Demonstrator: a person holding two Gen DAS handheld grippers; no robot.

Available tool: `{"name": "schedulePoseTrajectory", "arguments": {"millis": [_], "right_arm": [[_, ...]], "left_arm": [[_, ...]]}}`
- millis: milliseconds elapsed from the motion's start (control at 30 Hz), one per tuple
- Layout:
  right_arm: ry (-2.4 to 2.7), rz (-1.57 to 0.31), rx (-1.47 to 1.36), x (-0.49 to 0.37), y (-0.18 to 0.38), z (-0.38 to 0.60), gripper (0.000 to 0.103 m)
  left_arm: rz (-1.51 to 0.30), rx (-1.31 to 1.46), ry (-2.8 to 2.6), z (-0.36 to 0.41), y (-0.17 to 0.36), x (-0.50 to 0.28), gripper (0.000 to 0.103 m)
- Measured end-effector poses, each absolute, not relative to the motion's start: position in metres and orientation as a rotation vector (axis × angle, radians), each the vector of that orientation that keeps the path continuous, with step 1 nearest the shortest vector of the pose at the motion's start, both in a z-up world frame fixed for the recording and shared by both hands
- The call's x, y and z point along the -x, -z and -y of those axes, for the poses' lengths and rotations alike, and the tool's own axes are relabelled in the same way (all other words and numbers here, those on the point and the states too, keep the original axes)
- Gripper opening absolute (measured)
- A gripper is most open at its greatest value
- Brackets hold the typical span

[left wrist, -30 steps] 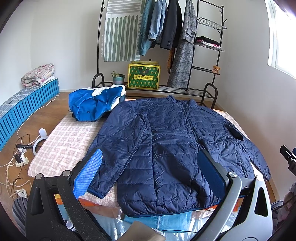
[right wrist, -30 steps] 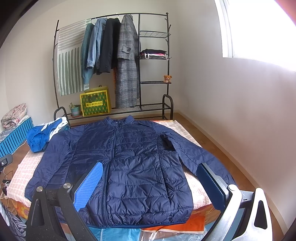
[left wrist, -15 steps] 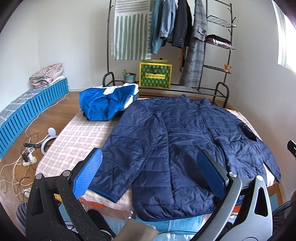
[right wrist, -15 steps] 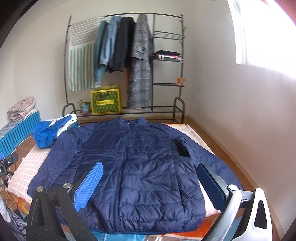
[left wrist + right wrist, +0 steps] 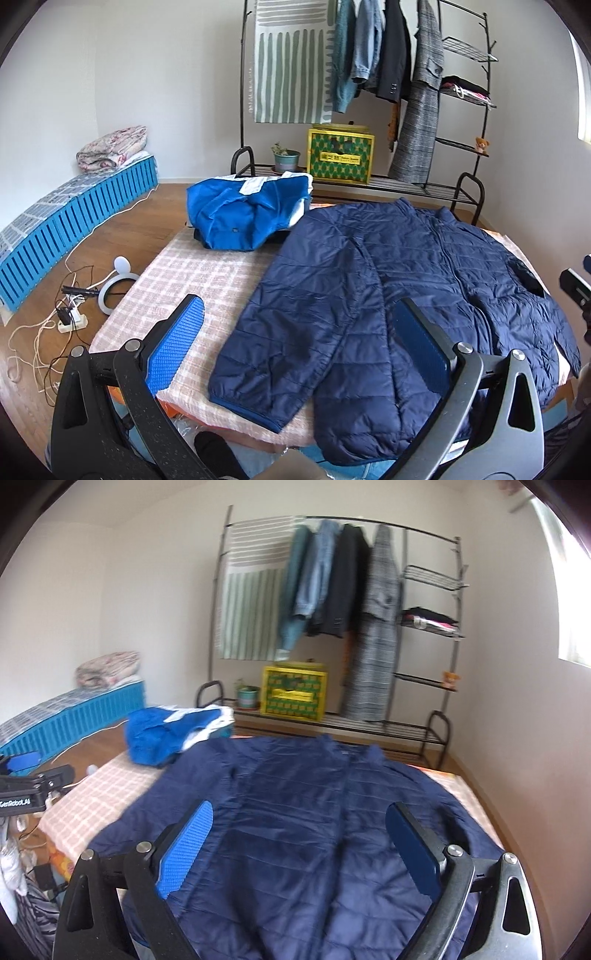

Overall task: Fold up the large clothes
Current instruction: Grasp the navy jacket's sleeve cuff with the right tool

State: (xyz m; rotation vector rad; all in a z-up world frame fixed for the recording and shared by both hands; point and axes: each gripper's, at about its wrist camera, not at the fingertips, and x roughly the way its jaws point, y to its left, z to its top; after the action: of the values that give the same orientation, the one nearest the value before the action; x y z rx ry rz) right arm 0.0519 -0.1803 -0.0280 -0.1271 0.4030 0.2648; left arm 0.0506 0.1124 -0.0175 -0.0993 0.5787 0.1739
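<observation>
A large navy quilted jacket (image 5: 399, 291) lies flat, front up, on a bed with a pink checked cover (image 5: 192, 280). Its left sleeve cuff (image 5: 243, 402) reaches the bed's near edge. My left gripper (image 5: 299, 332) is open and empty, held above that sleeve near the front edge. My right gripper (image 5: 299, 834) is open and empty above the jacket's (image 5: 295, 812) lower body. The right wrist view is blurred. The left gripper also shows at the left edge of the right wrist view (image 5: 33, 775).
A folded bright blue garment (image 5: 243, 214) lies at the bed's far left corner. A black clothes rack (image 5: 369, 92) with hanging coats, a yellow box (image 5: 340, 157) and a plant pot stands behind. Cables and a power strip (image 5: 70, 321) lie on the floor at left.
Both grippers have swung to the left: the jacket now sits further right in both views. Both stay open and empty.
</observation>
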Motion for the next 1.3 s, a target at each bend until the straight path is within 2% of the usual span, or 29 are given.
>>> {"name": "schedulePoseTrajectory", "arguments": {"millis": [367,433,500,800,967,1233,1300], "right_arm": [[-0.486,-0.496,0.204,-0.096,0.06,0.085,0.081],[-0.55,-0.529,0.226,-0.1,0.071,0.064,0.076],[-0.612,-0.565,0.248,-0.104,0.083,0.043,0.07],[-0.94,-0.779,0.356,-0.099,0.152,-0.051,0.056],[-1.075,-0.866,0.504,-0.072,0.197,-0.093,0.053],[-1.079,-0.929,0.619,-0.067,0.235,-0.117,0.053],[-1.064,-0.945,0.632,-0.068,0.241,-0.12,0.048]], "left_arm": [[-0.568,0.097,-0.27,-0.196,0.03,-0.081,0.103],[-0.572,0.114,-0.295,-0.217,0.033,-0.089,0.1],[-0.58,0.134,-0.308,-0.236,0.038,-0.097,0.093],[-0.655,0.243,-0.324,-0.294,0.071,-0.109,0.089],[-0.66,0.267,-0.331,-0.304,0.073,-0.106,0.089],[-0.68,0.284,-0.337,-0.312,0.081,-0.107,0.089],[-0.684,0.294,-0.344,-0.315,0.082,-0.107,0.089]]}}
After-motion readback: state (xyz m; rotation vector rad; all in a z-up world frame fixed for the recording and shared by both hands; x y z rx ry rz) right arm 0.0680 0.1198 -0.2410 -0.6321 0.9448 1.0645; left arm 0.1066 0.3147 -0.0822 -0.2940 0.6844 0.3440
